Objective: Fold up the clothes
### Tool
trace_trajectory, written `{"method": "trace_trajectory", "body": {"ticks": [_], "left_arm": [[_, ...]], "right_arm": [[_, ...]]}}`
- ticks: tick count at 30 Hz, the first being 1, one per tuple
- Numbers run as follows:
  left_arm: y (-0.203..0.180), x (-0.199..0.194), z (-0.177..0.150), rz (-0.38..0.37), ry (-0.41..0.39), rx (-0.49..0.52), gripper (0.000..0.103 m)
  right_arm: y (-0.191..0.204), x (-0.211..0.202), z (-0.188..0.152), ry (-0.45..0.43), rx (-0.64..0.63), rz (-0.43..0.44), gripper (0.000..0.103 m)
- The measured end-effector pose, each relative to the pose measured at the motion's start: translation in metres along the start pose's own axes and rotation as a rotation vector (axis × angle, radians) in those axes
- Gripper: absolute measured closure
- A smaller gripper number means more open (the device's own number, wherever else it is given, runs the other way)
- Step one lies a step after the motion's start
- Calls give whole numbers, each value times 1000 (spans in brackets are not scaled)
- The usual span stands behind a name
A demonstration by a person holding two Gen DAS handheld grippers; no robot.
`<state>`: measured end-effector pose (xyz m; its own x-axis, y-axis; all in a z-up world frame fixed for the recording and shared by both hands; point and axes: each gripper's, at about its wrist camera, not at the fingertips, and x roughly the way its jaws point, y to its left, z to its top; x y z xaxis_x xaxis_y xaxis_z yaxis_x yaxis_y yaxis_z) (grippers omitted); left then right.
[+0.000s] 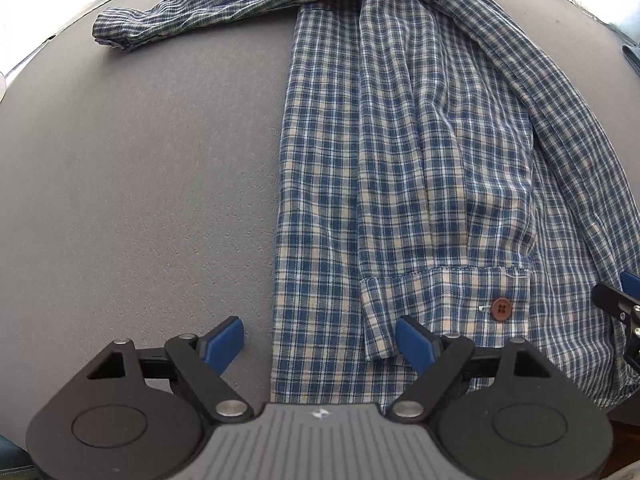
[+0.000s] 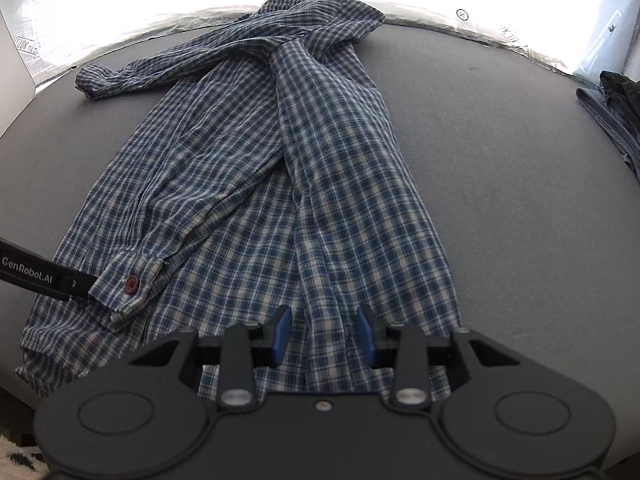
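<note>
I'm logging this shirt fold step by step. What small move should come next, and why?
Probably close the left gripper on the hem edge of the plaid shirt. Its jaws stand open astride that edge, one pad over the grey table, one beside the buttoned cuff. The right gripper is already narrowed over the hem.

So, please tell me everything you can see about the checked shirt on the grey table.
The shirt is thin woven cloth in a blue, white and cream check. It lies flat and lengthwise on the grey table, its sides folded inward and the collar end at the far edge. One sleeve stretches sideways there. The other sleeve lies along the body, its cuff closed with a brown button. The left gripper stands open at the near hem beside the cuff. The right gripper is over the hem, its pads apart.
</note>
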<state>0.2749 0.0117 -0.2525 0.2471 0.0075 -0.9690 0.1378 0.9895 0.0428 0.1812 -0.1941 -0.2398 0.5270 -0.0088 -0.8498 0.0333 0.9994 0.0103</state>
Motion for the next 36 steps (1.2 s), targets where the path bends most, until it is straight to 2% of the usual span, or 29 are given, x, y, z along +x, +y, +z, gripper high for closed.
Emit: {"method": "trace_trajectory", "body": {"ticks": [2, 5, 8, 15, 19, 25, 34, 36], "left_arm": [[0, 1, -1, 3, 0, -5, 15], [3, 3, -2, 1, 3, -18, 12], [7, 5, -6, 0, 5, -19, 11], [16, 10, -8, 2, 6, -16, 7], [20, 12, -12, -3, 5, -9, 6], [25, 14, -15, -12, 12, 3, 3], [37, 21, -17, -30, 17, 8, 0], [38, 22, -17, -36, 21, 5, 0]], "right_arm": [[-4, 1, 0, 4, 20, 6, 91], [-13, -3, 1, -9, 77, 36, 100], [-24, -10, 3, -41, 163, 95, 101], [-50, -19, -3, -96, 467, 444, 102], [-57, -7, -9, -63, 611, 573, 102], [-48, 20, -19, 60, 698, 622, 102], [-42, 49, -37, 219, 809, 619, 102], [-43, 51, -41, 225, 836, 632, 103]]}}
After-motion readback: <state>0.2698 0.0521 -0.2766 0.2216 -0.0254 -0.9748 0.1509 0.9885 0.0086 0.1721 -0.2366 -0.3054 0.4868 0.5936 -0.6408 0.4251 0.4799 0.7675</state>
